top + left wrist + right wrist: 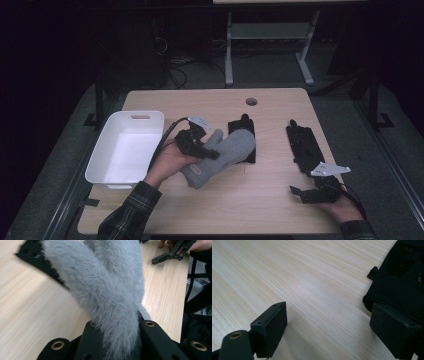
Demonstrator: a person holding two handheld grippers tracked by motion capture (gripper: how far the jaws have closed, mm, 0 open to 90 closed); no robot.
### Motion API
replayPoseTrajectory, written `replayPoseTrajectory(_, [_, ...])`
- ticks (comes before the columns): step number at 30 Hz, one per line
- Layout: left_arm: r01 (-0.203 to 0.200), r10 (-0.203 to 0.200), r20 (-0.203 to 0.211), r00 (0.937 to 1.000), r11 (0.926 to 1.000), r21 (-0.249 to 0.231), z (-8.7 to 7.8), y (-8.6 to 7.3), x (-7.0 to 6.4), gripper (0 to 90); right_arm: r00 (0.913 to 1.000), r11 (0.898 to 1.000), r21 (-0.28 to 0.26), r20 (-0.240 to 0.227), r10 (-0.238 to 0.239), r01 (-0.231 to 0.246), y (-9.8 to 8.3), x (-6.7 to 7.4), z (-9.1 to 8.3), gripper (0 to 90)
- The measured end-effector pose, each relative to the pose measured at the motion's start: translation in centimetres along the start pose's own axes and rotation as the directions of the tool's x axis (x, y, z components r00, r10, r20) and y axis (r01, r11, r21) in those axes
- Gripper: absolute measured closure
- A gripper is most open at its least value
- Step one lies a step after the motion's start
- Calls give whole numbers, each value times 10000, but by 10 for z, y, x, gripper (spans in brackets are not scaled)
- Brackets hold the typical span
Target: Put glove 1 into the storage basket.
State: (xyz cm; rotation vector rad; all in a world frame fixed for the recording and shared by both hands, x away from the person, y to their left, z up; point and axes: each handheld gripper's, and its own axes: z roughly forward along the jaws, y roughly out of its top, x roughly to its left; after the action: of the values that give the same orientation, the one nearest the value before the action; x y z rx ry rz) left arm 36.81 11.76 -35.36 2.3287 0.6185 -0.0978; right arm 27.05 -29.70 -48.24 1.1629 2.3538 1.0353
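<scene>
A grey fuzzy mitten lies tilted in the middle of the wooden table, its tip over a black glove. My left gripper is shut on the mitten near its cuff side. In the left gripper view the mitten is pinched between the two black jaws of my left gripper. A second black glove lies flat at the right. Below it my right gripper rests open near the front edge. In the right gripper view my right gripper has bare wood between its jaws and the black glove beside the right jaw.
A white plastic bin with nothing in it stands at the table's left edge, close to the left hand. A round cable hole sits near the far edge. A desk frame stands on the floor behind the table.
</scene>
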Motion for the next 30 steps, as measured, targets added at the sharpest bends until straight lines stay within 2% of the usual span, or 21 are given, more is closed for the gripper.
replayPoseTrajectory(5, [176,-194,-478,9987,9991,-374,-34,-3,7,790,10000,10000,9,2,27,-27,0,0,0,142])
replayPoseTrajectory(6, [288,-325,-692,9971,9981,-538,-50,-5,10,790,10000,10000,9,1,21,-21,0,0,0,142])
replayPoseTrajectory(7, [288,-325,-692,9971,9981,-538,-50,-5,10,790,10000,10000,9,1,21,-21,0,0,0,142])
replayPoseTrajectory(9, [372,-441,-935,9946,9966,-735,-67,-8,14,791,10000,10000,13,-1,16,-16,0,0,0,142])
replayPoseTrajectory(13, [642,-789,-1378,9873,9921,-1077,-99,-18,22,791,10000,10000,10,-1,21,-21,0,0,0,142])
replayPoseTrajectory(16, [907,-1122,-1667,9796,9872,-1316,-122,-28,28,791,10000,10000,9,-1,25,-25,0,0,0,142])
replayPoseTrajectory(20, [1358,-1678,-2016,9650,9772,-1632,-149,-47,39,791,10000,10000,9,-1,23,-23,0,0,0,142])
replayPoseTrajectory(23, [1756,-2163,-2276,9494,9667,-1861,-166,-65,49,791,10000,10000,8,1,19,-19,0,0,0,142])
replayPoseTrajectory(26, [2178,-2628,-2358,9356,9552,-2002,-178,-83,59,791,10000,10000,9,2,24,-24,0,0,0,143])
replayPoseTrajectory(28, [2562,-3033,-2376,9228,9436,-2096,-185,-100,68,791,10000,10000,7,4,30,-30,0,0,0,143])
replayPoseTrajectory(30, [3003,-3486,-2393,9062,9291,-2160,-186,-116,78,790,10000,10000,11,19,19,-19,0,0,0,142])
